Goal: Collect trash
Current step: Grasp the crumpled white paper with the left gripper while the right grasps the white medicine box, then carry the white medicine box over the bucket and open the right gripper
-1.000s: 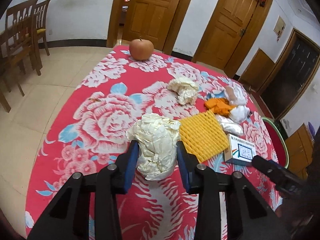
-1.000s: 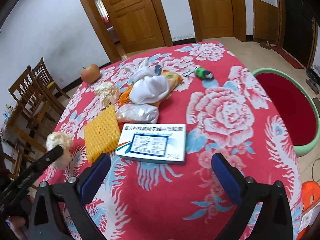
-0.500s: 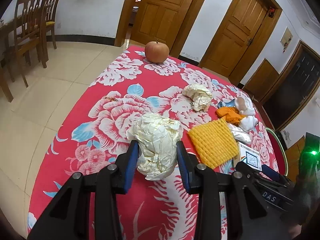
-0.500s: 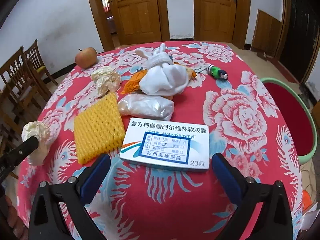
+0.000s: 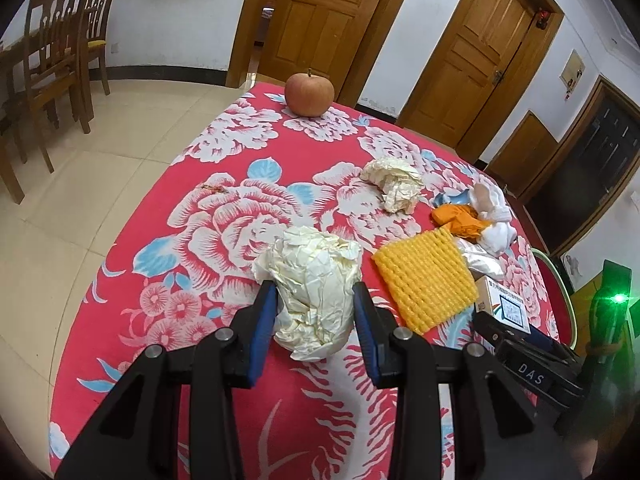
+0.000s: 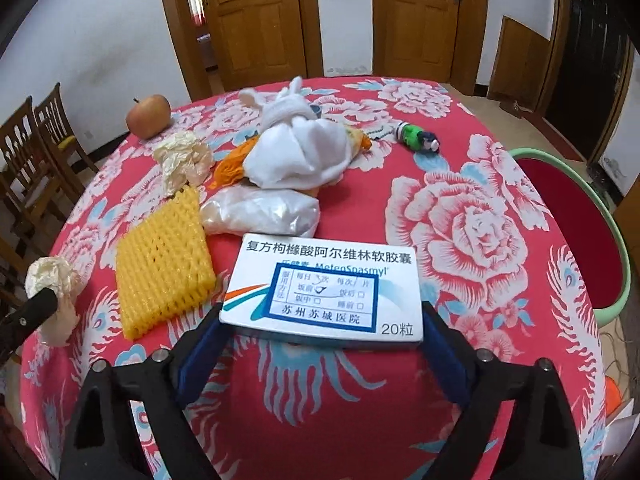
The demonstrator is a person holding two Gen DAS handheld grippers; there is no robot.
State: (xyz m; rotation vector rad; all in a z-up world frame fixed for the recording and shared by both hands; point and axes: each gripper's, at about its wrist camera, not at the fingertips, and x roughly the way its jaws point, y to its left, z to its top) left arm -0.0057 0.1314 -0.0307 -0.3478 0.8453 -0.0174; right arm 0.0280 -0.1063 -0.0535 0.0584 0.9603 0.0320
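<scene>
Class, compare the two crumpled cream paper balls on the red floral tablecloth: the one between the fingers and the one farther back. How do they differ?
The nearer crumpled cream paper ball is clamped between the left gripper fingers; the farther crumpled paper ball lies free on the red floral tablecloth. The nearer ball looks rounder and tighter; the farther ball is looser and flatter. Both are wrinkled cream paper.

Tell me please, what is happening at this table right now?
A person is clearing trash from a table with a red flowered cloth, one gripper in each hand. The left gripper is clamped on a crumpled paper ball. The right gripper is closing around a white medicine box. A yellow foam net and other scraps lie nearby.
</scene>
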